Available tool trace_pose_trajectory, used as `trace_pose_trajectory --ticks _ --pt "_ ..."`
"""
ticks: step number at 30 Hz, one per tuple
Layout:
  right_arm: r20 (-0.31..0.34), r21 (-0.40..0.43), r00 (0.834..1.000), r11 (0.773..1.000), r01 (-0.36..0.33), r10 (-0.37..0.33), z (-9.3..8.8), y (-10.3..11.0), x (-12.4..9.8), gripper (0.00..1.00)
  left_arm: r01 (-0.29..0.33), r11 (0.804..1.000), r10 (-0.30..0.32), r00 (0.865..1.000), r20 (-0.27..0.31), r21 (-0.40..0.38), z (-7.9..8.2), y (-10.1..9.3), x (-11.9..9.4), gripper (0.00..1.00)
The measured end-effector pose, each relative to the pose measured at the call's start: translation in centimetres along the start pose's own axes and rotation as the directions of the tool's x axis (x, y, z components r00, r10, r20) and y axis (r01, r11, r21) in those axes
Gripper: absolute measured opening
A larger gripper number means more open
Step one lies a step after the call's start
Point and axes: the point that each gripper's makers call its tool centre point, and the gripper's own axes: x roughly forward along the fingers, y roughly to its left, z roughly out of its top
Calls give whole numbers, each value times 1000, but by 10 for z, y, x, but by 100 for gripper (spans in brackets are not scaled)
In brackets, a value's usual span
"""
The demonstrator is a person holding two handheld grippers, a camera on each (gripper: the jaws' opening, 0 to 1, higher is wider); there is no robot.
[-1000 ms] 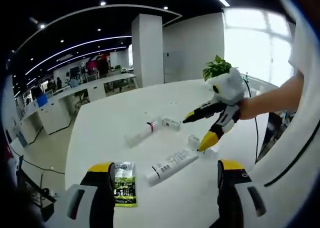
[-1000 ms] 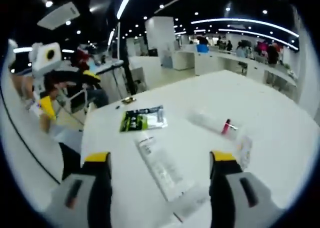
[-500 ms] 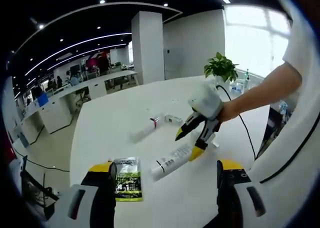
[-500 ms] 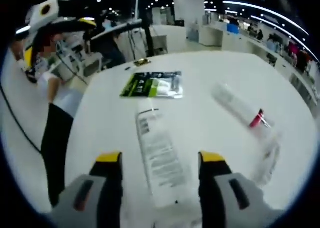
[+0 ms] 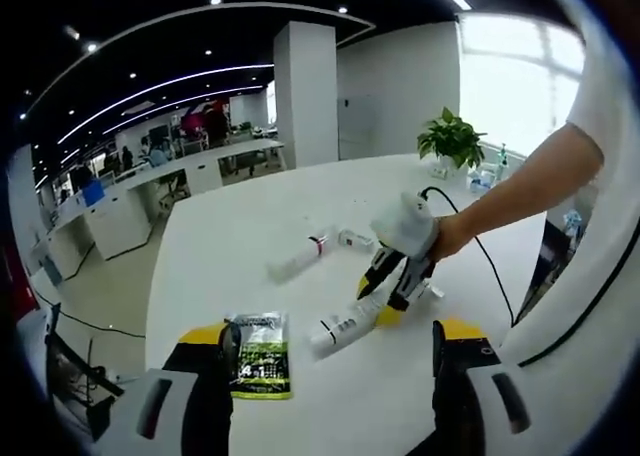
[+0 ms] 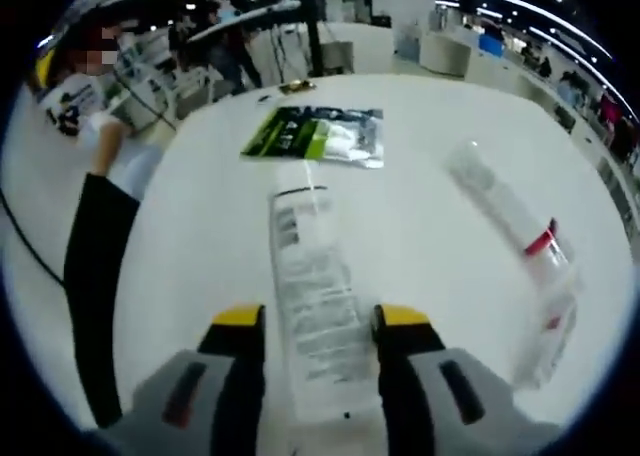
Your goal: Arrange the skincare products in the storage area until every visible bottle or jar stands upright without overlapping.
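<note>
A white tube (image 6: 310, 286) with black print lies flat on the white table (image 6: 200, 226), running away from me between my right gripper's (image 6: 320, 318) jaws, which press its sides near the tail end. From the left gripper view, the right gripper (image 5: 378, 301) straddles that tube (image 5: 343, 330). My left gripper (image 5: 332, 332) hovers open above the near table edge, holding nothing. A green sachet (image 5: 260, 354) (image 6: 315, 134) lies flat. A clear tube with a red band (image 5: 298, 258) (image 6: 510, 216) lies on its side, with a small clear container (image 5: 355, 239) beside it.
A person's arm (image 5: 520, 191) reaches in from the right, holding the right gripper. A potted plant (image 5: 452, 136) and small bottles stand at the table's far corner. The table edge (image 6: 150, 216) drops off beside a person's dark trouser leg (image 6: 90, 276). Office desks fill the background.
The right gripper has moved down along the white tube and its jaws have narrowed onto it. The left gripper has barely moved.
</note>
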Motion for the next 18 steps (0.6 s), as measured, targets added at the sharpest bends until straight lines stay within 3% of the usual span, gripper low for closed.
trace_pose_trajectory --ticks 2,18 --pt "27 -33 999 998 47 -46 3 -9 0 35 -2 1000 2 1000 -2 3 0 0 -1 84" --pt "29 -42 997 997 67 -65 5 -4 -3 23 -4 1000 4 1000 -5 0 3 -5 -2 82"
